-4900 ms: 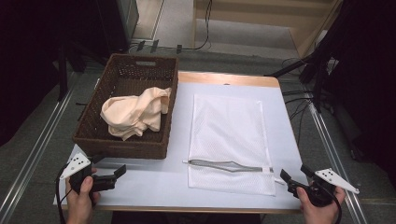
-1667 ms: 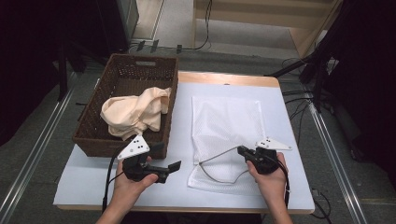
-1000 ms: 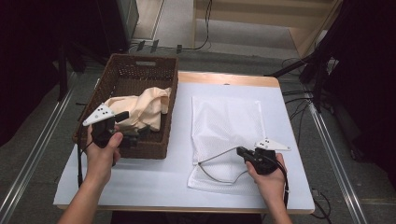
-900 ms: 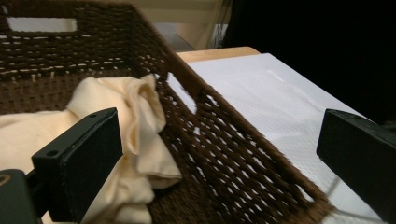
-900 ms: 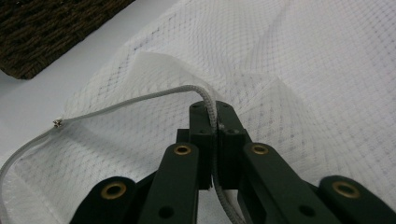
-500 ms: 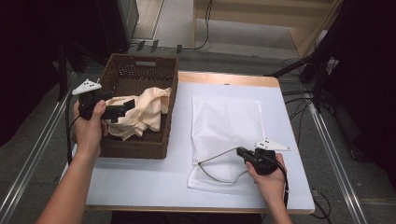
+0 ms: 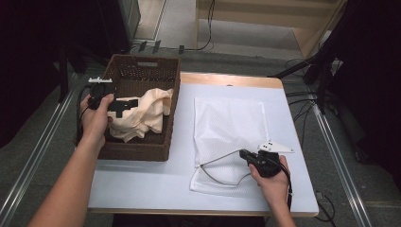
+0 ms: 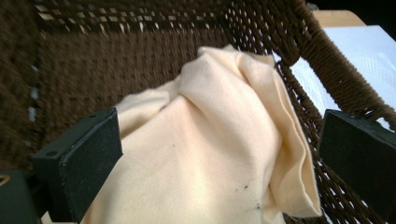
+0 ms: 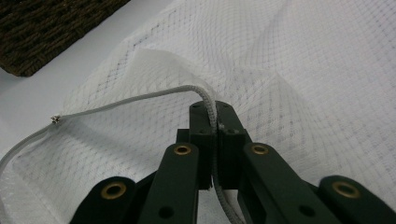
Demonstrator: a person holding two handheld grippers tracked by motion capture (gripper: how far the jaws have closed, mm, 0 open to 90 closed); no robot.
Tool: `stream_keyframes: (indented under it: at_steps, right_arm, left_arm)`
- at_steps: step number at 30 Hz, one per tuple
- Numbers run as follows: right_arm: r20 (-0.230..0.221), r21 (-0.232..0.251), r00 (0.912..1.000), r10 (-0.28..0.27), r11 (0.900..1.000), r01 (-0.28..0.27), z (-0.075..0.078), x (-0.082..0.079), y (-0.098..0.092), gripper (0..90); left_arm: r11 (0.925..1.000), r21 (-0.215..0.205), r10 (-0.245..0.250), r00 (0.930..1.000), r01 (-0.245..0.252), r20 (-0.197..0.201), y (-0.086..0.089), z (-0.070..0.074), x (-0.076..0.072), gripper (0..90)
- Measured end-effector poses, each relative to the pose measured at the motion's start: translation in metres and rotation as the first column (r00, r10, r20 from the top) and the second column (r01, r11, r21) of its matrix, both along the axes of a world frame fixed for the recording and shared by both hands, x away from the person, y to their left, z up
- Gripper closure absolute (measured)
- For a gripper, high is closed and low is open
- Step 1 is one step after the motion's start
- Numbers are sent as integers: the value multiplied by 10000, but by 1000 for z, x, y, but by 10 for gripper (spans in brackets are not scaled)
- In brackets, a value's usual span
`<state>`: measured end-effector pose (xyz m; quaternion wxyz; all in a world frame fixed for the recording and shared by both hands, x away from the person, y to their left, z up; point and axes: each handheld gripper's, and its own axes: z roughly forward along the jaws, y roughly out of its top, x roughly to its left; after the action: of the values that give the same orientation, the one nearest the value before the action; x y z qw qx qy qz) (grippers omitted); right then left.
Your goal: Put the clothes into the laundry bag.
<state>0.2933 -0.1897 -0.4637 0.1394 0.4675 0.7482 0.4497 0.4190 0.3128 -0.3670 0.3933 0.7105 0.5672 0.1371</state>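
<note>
My left gripper (image 7: 124, 104) has moved from the near table edge to above the wicker basket (image 7: 171, 111), jaws apart either side of the cream cloth (image 7: 142, 113) lying in it, pads not pressing. My right gripper (image 7: 248, 155) has stayed put since about two seconds ago, jaws clamped together on the zipper edge (image 9: 205, 100) of the white mesh bag (image 7: 229, 120), lifting that edge. No readable writing. The table (image 7: 142, 184) is bare between basket and near edge.
</note>
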Motion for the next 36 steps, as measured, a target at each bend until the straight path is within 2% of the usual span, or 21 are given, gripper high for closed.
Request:
stream_keyframes:
  at_steps: [2,6,9,11,12,13,16,17,18,21,22,26,28,29,30,31,32,33,34,35,36]
  right_arm:
    - [-11,-13,10000,27,10000,-27,0,0,0,883]
    - [14,-8,10000,25,10000,-25,0,0,-2,883]
    - [-5,-7,10000,19,10000,-19,-1,0,-2,883]
    - [5,-23,10000,27,10000,-27,-1,0,-2,883]
    - [7,-23,10000,52,10000,-52,-1,0,-2,883]
    - [4,-29,10000,54,10000,-54,-1,0,-2,883]
    - [-27,-53,10000,54,10000,-54,-1,0,-1,883]
    - [-34,-58,10000,58,10000,-58,-2,0,-1,883]
    - [-35,-62,10000,57,10000,-57,-2,0,-1,883]
    - [-21,-98,10000,63,9999,-63,-2,0,-1,883]
    - [-8,-114,10000,68,9999,-68,-2,0,-1,883]
    - [-32,-130,10000,66,9999,-66,-2,0,-1,883]
    - [-29,-124,10000,86,9999,-86,-3,0,-2,883]
    - [-38,-141,10000,86,9999,-87,-3,0,-3,883]
    - [-42,-154,10000,80,9998,-81,-4,0,-3,883]
    - [-35,-160,10000,86,9998,-86,-4,1,-3,883]
    - [-43,-152,9999,102,9998,-103,-4,1,-3,883]
    - [-43,-152,9999,102,9998,-103,-4,1,-3,883]
    - [-41,-146,9999,105,9998,-106,-4,1,-3,883]
    - [-56,-141,9999,105,9998,-106,-4,1,-3,883]
    - [-25,-128,9999,98,9999,-99,-3,0,-4,883]
  left_arm:
    - [9999,-153,70,9995,-75,-322,1,-4,4,6]
    - [9998,142,125,9927,-109,-1202,2,-14,11,5]
    - [9995,158,292,9865,-270,-1610,2,-19,15,6]
    - [9995,199,291,9851,-261,-1698,2,-20,16,6]
    - [9990,431,187,9798,-103,-1991,-1,-24,19,6]
    - [9990,431,187,9798,-103,-1991,-1,-24,19,6]
    - [9989,472,151,9618,-22,-2734,-2,-32,23,6]
    - [9990,414,273,9529,-155,-3020,0,-37,26,6]
    - [9992,351,305,9483,-205,-3158,0,-39,27,6]
    - [9982,378,572,9247,-464,-3763,1,-48,31,5]
    - [9979,455,608,9194,-467,-3885,1,-49,32,5]
    - [9953,888,723,9066,-386,-4158,-6,-52,35,4]
    - [9913,1307,693,9045,-151,-4209,-10,-53,35,9]
    - [9832,1822,841,9046,-72,-4178,-12,-51,34,58]
    - [9709,2395,1045,9082,-49,-4052,-13,-49,33,168]
    - [9640,2658,1091,9159,-26,-3864,-15,-46,32,319]
    - [9699,2434,892,9197,71,-3824,-15,-43,32,630]
    - [9821,1863,489,9192,269,-3906,-16,-40,32,630]
    - [9899,1336,103,9181,466,-3963,-16,-39,33,784]
    - [9924,1086,-110,9232,570,-3843,-17,-37,34,846]
    - [9942,846,-329,9356,667,-3514,-19,-34,35,855]
